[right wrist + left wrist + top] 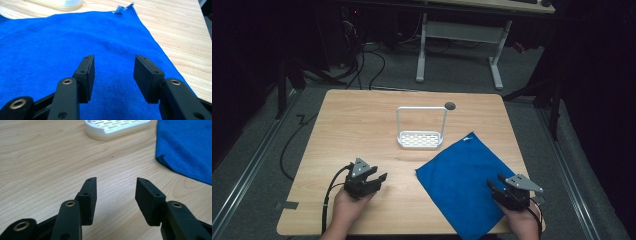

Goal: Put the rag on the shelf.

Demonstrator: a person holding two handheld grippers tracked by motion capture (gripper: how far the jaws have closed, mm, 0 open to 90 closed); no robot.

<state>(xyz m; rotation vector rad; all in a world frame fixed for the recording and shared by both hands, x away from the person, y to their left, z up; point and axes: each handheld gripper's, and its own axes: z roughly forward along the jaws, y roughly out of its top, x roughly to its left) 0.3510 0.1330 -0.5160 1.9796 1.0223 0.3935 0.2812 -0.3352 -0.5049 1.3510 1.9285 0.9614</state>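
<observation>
Nothing started yet: blue cloth lies flat, untouched.
Beside the cloth, left gripper and right gripper are both open and empty; white rack stands behind it.

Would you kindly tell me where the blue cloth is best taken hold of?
Probably at the blue cloth's far corner with the small tag: it lies flat, so a loose corner pinches easiest. Bring the right tool in low from the near side, over the cloth.

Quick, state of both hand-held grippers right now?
Left hand-held gripper: open, holding nothing, over bare table.
Right hand-held gripper: open, holding nothing, over the blue cloth.
</observation>
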